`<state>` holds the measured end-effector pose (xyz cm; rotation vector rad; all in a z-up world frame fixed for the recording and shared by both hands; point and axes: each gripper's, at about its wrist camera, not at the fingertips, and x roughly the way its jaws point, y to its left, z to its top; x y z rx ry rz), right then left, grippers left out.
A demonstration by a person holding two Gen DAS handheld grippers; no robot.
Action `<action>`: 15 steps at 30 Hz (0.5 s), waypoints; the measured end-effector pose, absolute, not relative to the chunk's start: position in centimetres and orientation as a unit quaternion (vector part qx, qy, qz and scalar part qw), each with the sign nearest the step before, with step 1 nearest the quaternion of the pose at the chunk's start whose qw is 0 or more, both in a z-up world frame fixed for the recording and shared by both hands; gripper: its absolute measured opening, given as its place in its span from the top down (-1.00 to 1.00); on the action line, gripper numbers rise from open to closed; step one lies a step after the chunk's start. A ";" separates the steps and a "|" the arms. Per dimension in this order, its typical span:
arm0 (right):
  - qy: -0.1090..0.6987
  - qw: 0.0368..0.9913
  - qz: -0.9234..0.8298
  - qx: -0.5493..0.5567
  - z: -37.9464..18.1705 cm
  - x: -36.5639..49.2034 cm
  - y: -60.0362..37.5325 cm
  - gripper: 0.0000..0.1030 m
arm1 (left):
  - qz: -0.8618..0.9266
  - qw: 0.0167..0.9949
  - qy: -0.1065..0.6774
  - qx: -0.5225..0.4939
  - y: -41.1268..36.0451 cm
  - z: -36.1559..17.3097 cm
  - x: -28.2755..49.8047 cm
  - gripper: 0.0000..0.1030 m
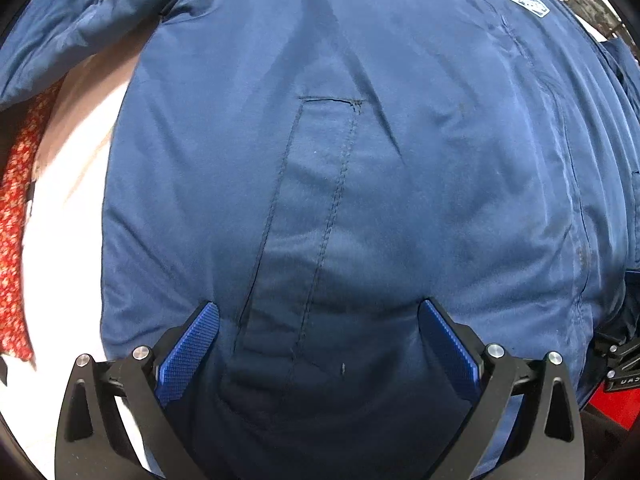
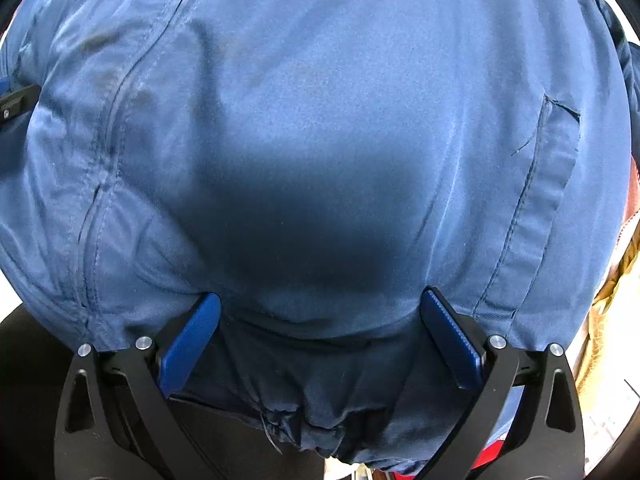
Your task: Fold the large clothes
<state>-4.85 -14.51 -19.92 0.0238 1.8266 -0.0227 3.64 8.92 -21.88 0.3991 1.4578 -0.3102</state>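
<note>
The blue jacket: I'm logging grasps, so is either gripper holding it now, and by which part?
Nothing is held. The left gripper and right gripper both stand wide open over the blue jacket, near its hem; no pad pinches fabric.

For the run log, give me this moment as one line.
left gripper: open, over pocket | right gripper: open, at hem | blue jacket: spread flat

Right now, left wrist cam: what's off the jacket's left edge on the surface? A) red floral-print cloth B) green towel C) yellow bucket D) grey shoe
A: a red floral-print cloth lies along the left rim of the view, beside the blue jacket that spreads under the open left gripper; nothing green, yellow or grey shows there.
</note>
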 end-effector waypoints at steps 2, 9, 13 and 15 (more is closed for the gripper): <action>0.770 0.637 -0.004 0.044 -19.3 -3.8 -14.8 -0.91 | -0.130 0.718 0.661 0.174 9.0 -21.0 3.7 -0.88; 0.663 0.718 -0.082 0.196 -12.8 -2.1 -27.4 -0.91 | -0.114 0.726 0.663 0.143 7.0 -17.4 3.8 -0.88; 0.591 0.730 -0.157 0.305 -10.5 -3.7 -37.0 -0.91 | -0.128 0.730 0.653 0.154 4.2 -16.1 3.7 -0.88; 0.551 0.733 -0.189 0.351 -9.7 -5.3 -40.8 -0.91 | -0.135 0.728 0.652 0.161 2.8 -15.8 3.3 -0.88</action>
